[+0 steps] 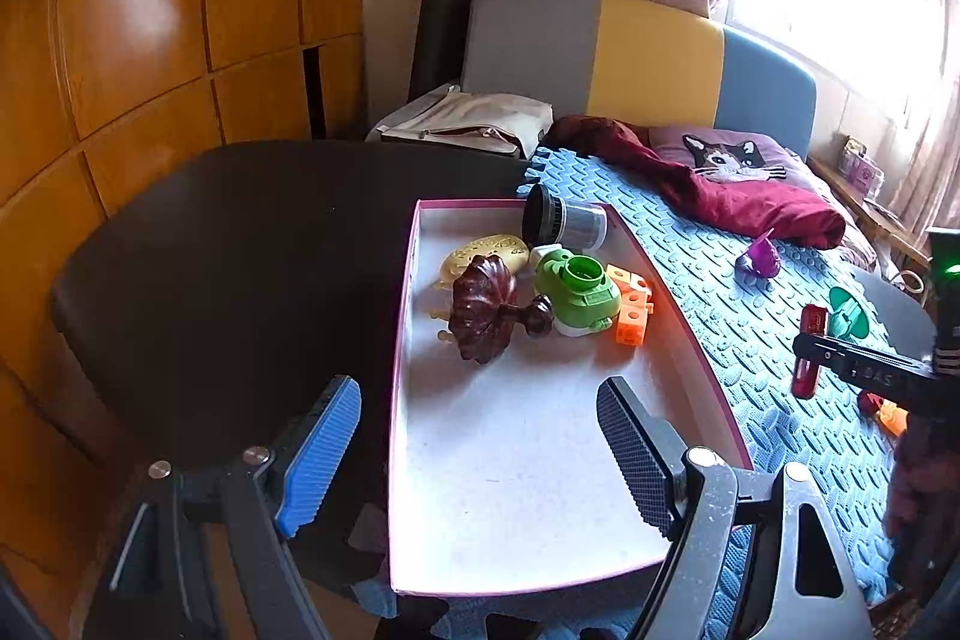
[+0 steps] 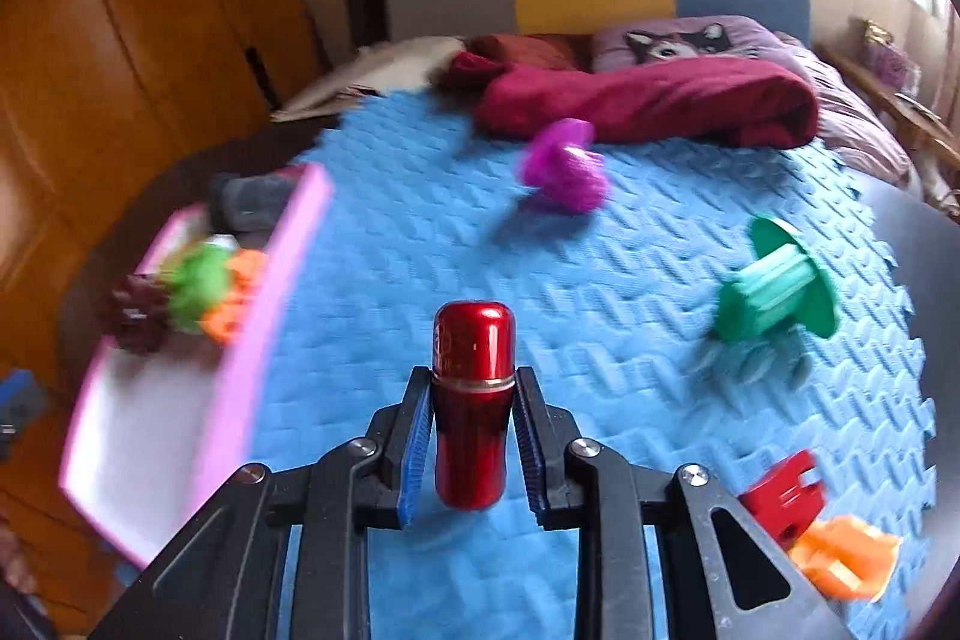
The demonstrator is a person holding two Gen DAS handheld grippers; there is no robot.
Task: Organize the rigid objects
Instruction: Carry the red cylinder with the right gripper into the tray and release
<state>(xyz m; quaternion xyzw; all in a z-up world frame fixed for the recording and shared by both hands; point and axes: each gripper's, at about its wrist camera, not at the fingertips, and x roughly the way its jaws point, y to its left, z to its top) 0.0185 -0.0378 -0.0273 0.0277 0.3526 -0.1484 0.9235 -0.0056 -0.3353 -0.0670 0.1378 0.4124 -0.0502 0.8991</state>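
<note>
My right gripper (image 2: 473, 388) is shut on a glossy red bottle (image 2: 472, 400), held upright above the blue foam mat (image 2: 630, 280); the same bottle (image 1: 809, 352) shows at the right of the left wrist view. My left gripper (image 1: 480, 394) stands open over the near end of the pink-rimmed white tray (image 1: 510, 490), nothing between its fingers. In the tray lie a dark carved wooden piece (image 1: 483, 307), a green toy (image 1: 579, 289), orange cubes (image 1: 633, 307), a yellow piece (image 1: 483, 253) and a black jar (image 1: 564, 223). On the mat rest a purple toy (image 2: 564, 169), a green spool (image 2: 774, 280), and red (image 2: 783, 490) and orange (image 2: 846, 559) pieces.
The mat partly covers a dark round table (image 1: 240, 250). Behind it are a maroon cloth (image 2: 648, 100), a cat-print pillow (image 1: 732, 157), a cream bag (image 1: 474, 121) and a grey, yellow and blue headboard (image 1: 654, 58). Wooden cabinets (image 1: 150, 40) fill the left.
</note>
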